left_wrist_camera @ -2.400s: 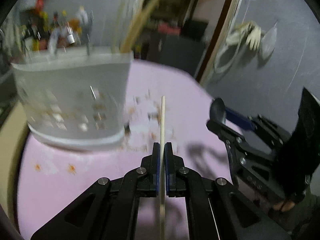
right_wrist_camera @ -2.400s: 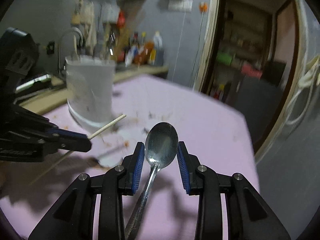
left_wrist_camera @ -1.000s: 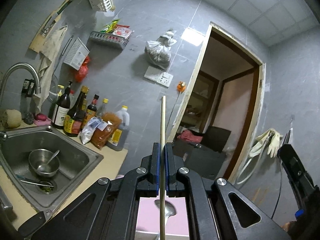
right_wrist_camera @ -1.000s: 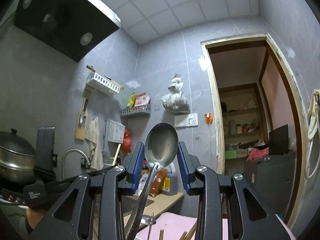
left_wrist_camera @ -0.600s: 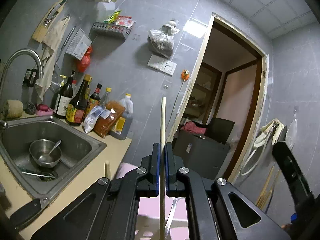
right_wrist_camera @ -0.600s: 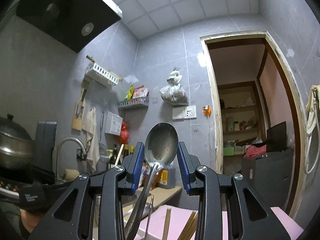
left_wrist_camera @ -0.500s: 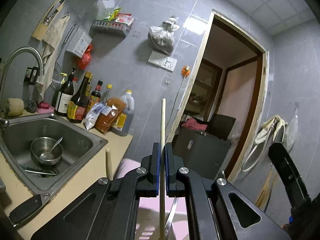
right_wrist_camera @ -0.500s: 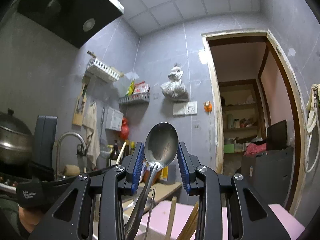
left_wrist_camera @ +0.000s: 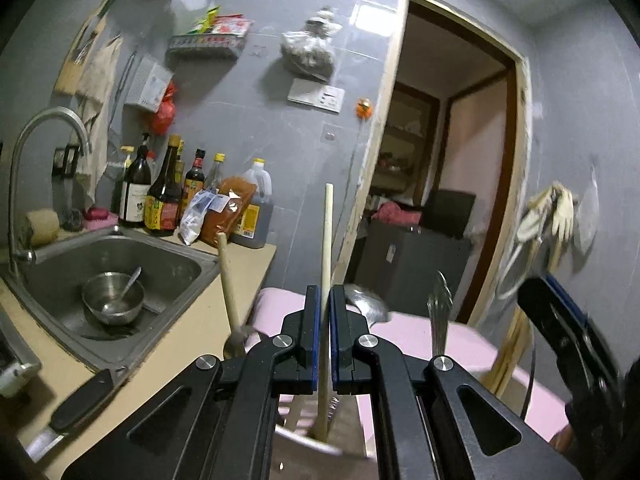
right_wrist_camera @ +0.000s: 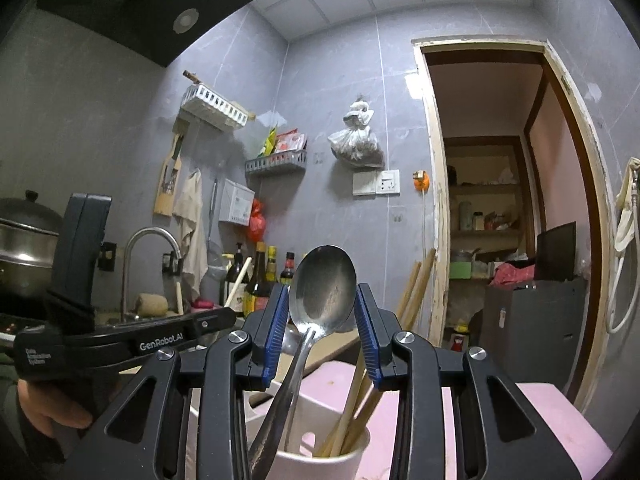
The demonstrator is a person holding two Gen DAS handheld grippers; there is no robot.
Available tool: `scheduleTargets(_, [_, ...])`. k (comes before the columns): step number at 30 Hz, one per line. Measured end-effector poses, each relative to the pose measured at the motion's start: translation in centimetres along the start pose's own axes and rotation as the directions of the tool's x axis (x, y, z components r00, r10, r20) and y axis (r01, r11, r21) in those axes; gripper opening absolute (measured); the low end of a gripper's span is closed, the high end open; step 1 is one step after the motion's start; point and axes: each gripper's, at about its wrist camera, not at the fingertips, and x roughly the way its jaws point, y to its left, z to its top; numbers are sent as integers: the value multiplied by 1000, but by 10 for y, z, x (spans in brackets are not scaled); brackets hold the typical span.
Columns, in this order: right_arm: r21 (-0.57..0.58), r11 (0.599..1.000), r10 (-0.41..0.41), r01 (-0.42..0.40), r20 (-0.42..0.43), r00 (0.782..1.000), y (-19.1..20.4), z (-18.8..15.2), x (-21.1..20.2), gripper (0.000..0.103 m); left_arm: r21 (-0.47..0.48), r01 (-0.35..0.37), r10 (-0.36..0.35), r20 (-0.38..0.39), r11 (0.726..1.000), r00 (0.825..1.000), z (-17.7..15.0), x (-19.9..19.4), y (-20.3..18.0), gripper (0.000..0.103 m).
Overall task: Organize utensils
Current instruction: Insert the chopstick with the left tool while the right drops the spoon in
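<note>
Two utensils are on their way into one holder, and the main risk is a collision at its mouth. From the left wrist, the left gripper (left_wrist_camera: 324, 344) is clamped tight on a single wooden chopstick (left_wrist_camera: 326, 280) held upright, whose lower end appears to reach just inside the rim of the white utensil holder (left_wrist_camera: 304, 438) below the jaws; the exact contact is blurred. If the stick is let go while only its tip is inside, it could tip over the rim onto the pink tabletop (left_wrist_camera: 460, 344) or knock against what already stands there: a wooden-handled utensil (left_wrist_camera: 229, 284) leaning left, a metal ladle bowl (left_wrist_camera: 366, 305) and a fork-like utensil (left_wrist_camera: 438, 322). Off to the left, the steel sink (left_wrist_camera: 172, 276) holds a metal bowl (left_wrist_camera: 113, 298) with a spoon in it. The right gripper (left_wrist_camera: 560, 328) shows at the right edge, close by, so the two tools could bump as both descend. From the right wrist, the right gripper (right_wrist_camera: 322, 332) is closed on the bowl of a metal spoon (right_wrist_camera: 322, 288), pads pressing its two edges, with the handle hanging down toward the utensil holder (right_wrist_camera: 312, 462). That holder already carries a bundle of chopsticks (right_wrist_camera: 360, 408) leaning right. Gripped only by its curved bowl, the spoon could swivel or slip, and its handle could catch on the rim or wedge against the chopsticks. The left gripper (right_wrist_camera: 224, 318) sits just to the left, level with the spoon.
</note>
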Motion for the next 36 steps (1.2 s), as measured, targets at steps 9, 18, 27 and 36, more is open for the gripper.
scheduleTargets(9, [-1,1000,15,-15,-26,1000,1,-1,-2,32,39,16,-13,-75,999,997,-11,5,-2,3])
scheduleTargets(18, [6,1000,15,-15,-27,1000,0,0,-4,37,8,61,-60,-90,998,994,-10,-3,2,3])
scheduleTargets(27, [14,1000,5,-4,-28,1000,-1,-1,-9,37,-11,69,-70,-86,998,994,-11,-9,0,4])
scheduleTargets(36, [25,1000,6,-6,-26,1000,-5,2,-16,50,-24,85,-87,-86,996,992,-10,-11,-1,16])
